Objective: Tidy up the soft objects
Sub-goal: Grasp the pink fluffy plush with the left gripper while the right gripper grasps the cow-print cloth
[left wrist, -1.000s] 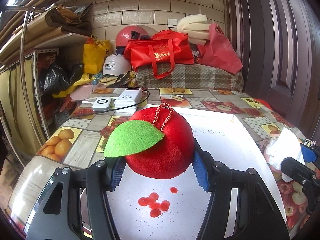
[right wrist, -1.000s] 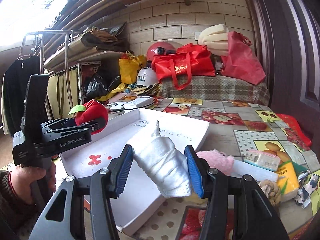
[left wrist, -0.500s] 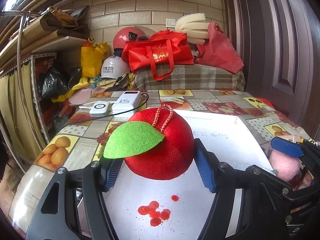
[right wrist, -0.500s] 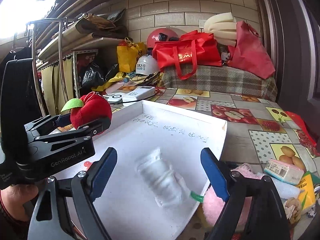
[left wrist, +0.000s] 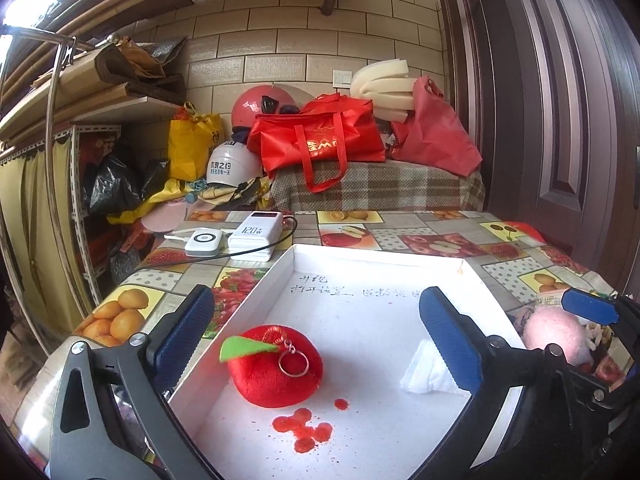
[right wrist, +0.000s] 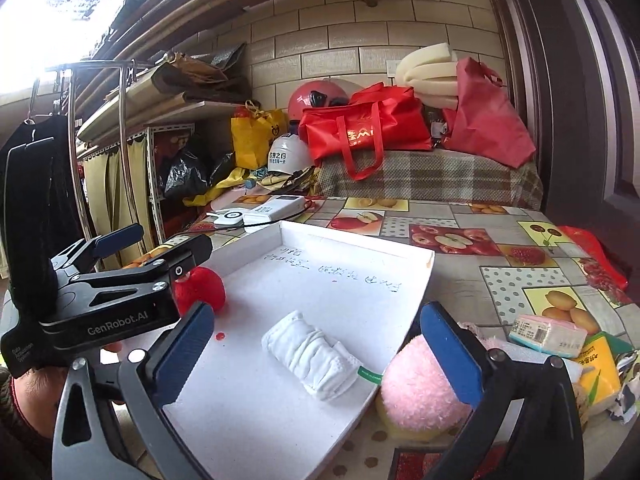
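Note:
A red plush apple (left wrist: 276, 368) with a green leaf and a key ring lies in the white tray (left wrist: 380, 250), free of my left gripper (left wrist: 316, 340), whose jaws are opening wide above it. A rolled white cloth (right wrist: 316, 356) rests in the same tray (right wrist: 360, 240). My right gripper (right wrist: 316, 354) hangs over it, its jaws opening and touching nothing. The right wrist view also shows the apple (right wrist: 200, 290) under the left gripper (right wrist: 160, 244). A pink plush ball (right wrist: 424, 392) sits on the table against the tray's right edge, beside the right finger.
Two white power banks (left wrist: 252, 236) with a cable lie beyond the tray's far left corner. A tissue pack (right wrist: 548, 334) and a yellow packet (right wrist: 600, 372) lie at the right. Red bags (left wrist: 320, 140) and helmets pile up behind the table. Red stains (left wrist: 304, 428) mark the tray.
Both grippers have opened wide. The red apple has dropped from the left jaws onto the tray, and the white cloth has dropped from the right jaws into the tray.

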Action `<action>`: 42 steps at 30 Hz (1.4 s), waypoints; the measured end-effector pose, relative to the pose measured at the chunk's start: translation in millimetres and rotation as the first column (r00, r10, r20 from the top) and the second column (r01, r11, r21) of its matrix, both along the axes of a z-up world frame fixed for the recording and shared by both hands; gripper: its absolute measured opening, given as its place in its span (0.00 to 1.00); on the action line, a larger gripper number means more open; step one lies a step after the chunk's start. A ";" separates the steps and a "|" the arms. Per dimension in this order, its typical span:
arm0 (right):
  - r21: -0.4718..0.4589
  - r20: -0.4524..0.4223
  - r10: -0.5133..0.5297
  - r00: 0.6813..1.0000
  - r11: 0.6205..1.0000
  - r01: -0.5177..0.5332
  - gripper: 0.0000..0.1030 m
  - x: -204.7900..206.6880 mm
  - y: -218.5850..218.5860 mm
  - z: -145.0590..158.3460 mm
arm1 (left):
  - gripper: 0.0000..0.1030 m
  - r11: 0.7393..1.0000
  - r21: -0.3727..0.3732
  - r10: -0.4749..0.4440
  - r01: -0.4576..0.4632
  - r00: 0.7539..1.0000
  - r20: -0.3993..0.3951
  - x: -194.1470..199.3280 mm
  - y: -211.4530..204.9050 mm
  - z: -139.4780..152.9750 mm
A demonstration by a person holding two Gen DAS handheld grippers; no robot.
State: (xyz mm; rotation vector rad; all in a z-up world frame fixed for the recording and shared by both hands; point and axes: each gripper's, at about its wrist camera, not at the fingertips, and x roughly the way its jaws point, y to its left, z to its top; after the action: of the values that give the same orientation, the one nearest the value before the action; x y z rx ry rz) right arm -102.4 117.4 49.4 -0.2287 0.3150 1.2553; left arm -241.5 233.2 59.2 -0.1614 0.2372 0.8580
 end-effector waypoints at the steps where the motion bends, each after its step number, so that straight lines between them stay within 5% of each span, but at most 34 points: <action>1: 0.001 -0.001 -0.001 1.000 1.000 0.001 1.00 0.6 -3.4 0.2 | 1.00 1.000 0.000 -0.003 0.003 1.000 0.001 0.5 -2.6 0.1; 8: -0.007 -0.010 -0.045 0.999 0.999 0.044 1.00 20.9 -46.8 -0.4 | 1.00 0.991 0.013 -0.130 0.130 0.992 -0.009 17.2 -34.3 0.3; 12: 0.000 -0.042 -0.173 0.984 0.985 0.174 1.00 58.6 -89.3 2.0 | 1.00 0.976 0.014 -0.218 0.218 0.976 -0.025 31.8 -53.9 -0.3; 15: -0.004 -0.127 -0.318 0.940 0.947 0.320 1.00 103.4 -125.0 1.5 | 1.00 0.960 -0.005 -0.281 0.281 0.959 -0.042 47.3 -65.8 -0.8; 18: 0.005 -0.227 -0.453 0.862 0.885 0.466 1.00 144.9 -161.6 -0.8 | 1.00 0.939 -0.075 -0.339 0.335 0.939 -0.054 72.6 -73.9 -2.9; 22: 0.033 -0.335 -0.516 0.788 0.830 0.557 1.00 171.8 -191.5 -5.1 | 1.00 0.918 -0.161 -0.378 0.363 0.922 -0.080 115.0 -85.0 -7.4; 28: -0.003 -0.301 -0.532 0.792 0.831 0.557 1.00 193.8 -193.9 -5.0 | 1.00 0.926 -0.148 -0.370 0.346 0.910 -0.185 154.6 -105.7 -13.4; 32: -0.115 -0.339 -0.469 0.815 0.881 0.459 1.00 208.7 -171.9 -15.9 | 0.95 0.929 -0.165 -0.361 0.331 0.907 -0.217 159.7 -105.1 -17.5; 33: -0.141 -0.337 -0.457 0.823 0.889 0.436 1.00 209.0 -166.0 -18.0 | 0.90 0.927 -0.181 -0.363 0.327 0.906 -0.219 160.8 -102.5 -18.6; 35: -0.183 -0.320 -0.453 0.832 0.891 0.415 1.00 207.4 -158.5 -21.3 | 0.61 0.916 -0.225 -0.381 0.333 0.897 -0.223 164.6 -97.7 -22.4; 36: -0.206 -0.312 -0.459 0.832 0.887 0.413 0.98 207.0 -154.6 -23.0 | 0.54 0.906 -0.251 -0.396 0.340 0.891 -0.224 166.1 -94.9 -24.8; 38: -0.248 -0.320 -0.455 0.831 0.887 0.391 0.69 209.0 -149.3 -27.8 | 0.53 0.898 -0.253 -0.414 0.361 0.888 -0.201 163.0 -95.0 -23.9; 39: -0.266 -0.338 -0.445 0.829 0.890 0.369 0.33 210.5 -147.6 -31.3 | 0.52 0.894 -0.248 -0.422 0.372 0.886 -0.192 160.8 -96.9 -22.9; 42: -0.258 -0.365 -0.423 0.829 0.902 0.346 0.30 208.0 -153.3 -32.6 | 0.51 0.887 -0.214 -0.445 0.408 0.880 -0.165 152.6 -105.9 -18.5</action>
State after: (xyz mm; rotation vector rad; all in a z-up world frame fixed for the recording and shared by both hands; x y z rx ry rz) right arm 105.6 -35.9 16.8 -0.0429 0.8075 0.8586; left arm -88.9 127.3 40.8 -0.1717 0.5275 0.4078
